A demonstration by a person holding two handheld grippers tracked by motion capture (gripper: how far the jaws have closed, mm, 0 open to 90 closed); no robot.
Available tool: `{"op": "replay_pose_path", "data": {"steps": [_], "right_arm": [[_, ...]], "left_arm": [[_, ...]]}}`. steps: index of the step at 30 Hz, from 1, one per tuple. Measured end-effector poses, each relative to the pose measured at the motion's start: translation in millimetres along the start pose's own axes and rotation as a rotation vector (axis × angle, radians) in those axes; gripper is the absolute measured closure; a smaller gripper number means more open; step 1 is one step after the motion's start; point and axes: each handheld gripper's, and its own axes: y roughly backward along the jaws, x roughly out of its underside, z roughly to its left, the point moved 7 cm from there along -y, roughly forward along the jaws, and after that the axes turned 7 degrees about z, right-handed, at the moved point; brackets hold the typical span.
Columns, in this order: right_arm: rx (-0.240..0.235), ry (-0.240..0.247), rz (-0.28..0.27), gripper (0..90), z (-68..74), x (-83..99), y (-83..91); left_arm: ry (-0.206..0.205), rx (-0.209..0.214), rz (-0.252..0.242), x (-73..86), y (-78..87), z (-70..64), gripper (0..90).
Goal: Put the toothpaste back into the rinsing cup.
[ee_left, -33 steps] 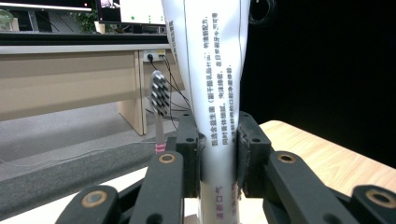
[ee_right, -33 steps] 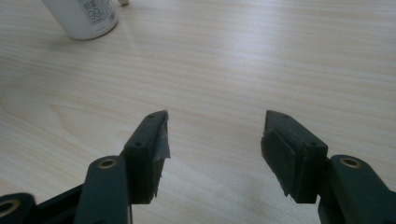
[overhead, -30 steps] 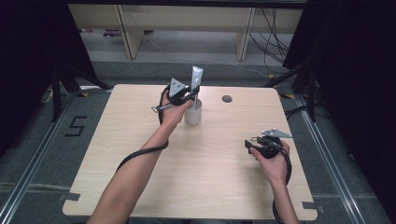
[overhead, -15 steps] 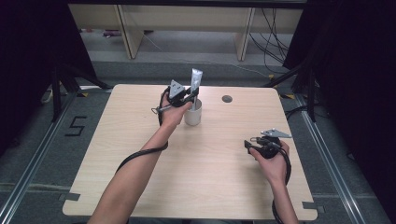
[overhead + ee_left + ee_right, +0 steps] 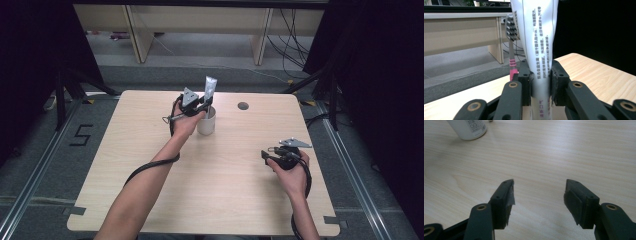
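Observation:
A white cup (image 5: 206, 121) stands at the far middle of the wooden table (image 5: 150, 150). A white toothpaste tube (image 5: 209, 88) rises upright out of it. My left gripper (image 5: 204, 104) is shut on that tube (image 5: 537, 45), its jaws pressed on both sides just above the cup's rim. Behind the tube stands a pink toothbrush (image 5: 511, 45) with its bristle head up. My right gripper (image 5: 264, 156) hovers low over the right side of the table, open, with bare wood between its jaws (image 5: 539, 195). The cup's base (image 5: 469, 129) appears at the top left of the right gripper view.
A small round hole (image 5: 243, 106) sits in the table near the far edge, right of the cup. Beyond the table are wooden furniture legs (image 5: 135, 35) and cables (image 5: 295, 30) on a grey floor. Black drapes flank both sides.
The left gripper and the tube have barely shifted. The right gripper has stayed in place over the table.

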Motion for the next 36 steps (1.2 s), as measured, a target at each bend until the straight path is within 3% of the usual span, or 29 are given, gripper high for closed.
{"op": "replay_pose_path", "data": {"steps": [17,21,24,25,26,29,30,36], "right_arm": [[-0.021,-0.01,0.004,41.5,2.3,0.4,-1.7],[-0.019,-0.036,0.016,41.5,4.7,1.6,-1.9],[-0.019,-0.025,0.013,41.5,4.3,1.4,-2.1],[-0.004,0.003,0.006,41.5,1.5,0.7,-2.0],[-0.012,-0.023,0.016,41.5,3.8,1.6,-1.8],[-0.018,-0.034,0.019,41.5,5.0,1.9,-1.6],[-0.013,-0.007,0.01,41.5,2.5,0.9,-2.1],[-0.025,0.005,-0.013,41.5,3.0,0.2,-4.8]], "left_arm": [[-0.001,-0.008,0.032,8.4,-0.7,2.8,73.6],[0.001,-0.007,0.038,11.2,-1.1,3.4,73.5],[-0.001,-0.007,0.045,13.4,-1.2,4.2,73.4],[-0.001,-0.007,0.048,14.2,-1.3,4.5,73.5],[-0.002,-0.008,0.052,14.9,-1.2,4.8,73.4],[-0.004,-0.009,0.057,16.5,-1.1,5.4,73.5],[-0.004,-0.009,0.058,16.9,-1.1,5.4,73.5],[-0.004,-0.008,0.064,18.5,-1.6,5.7,73.4]]}}
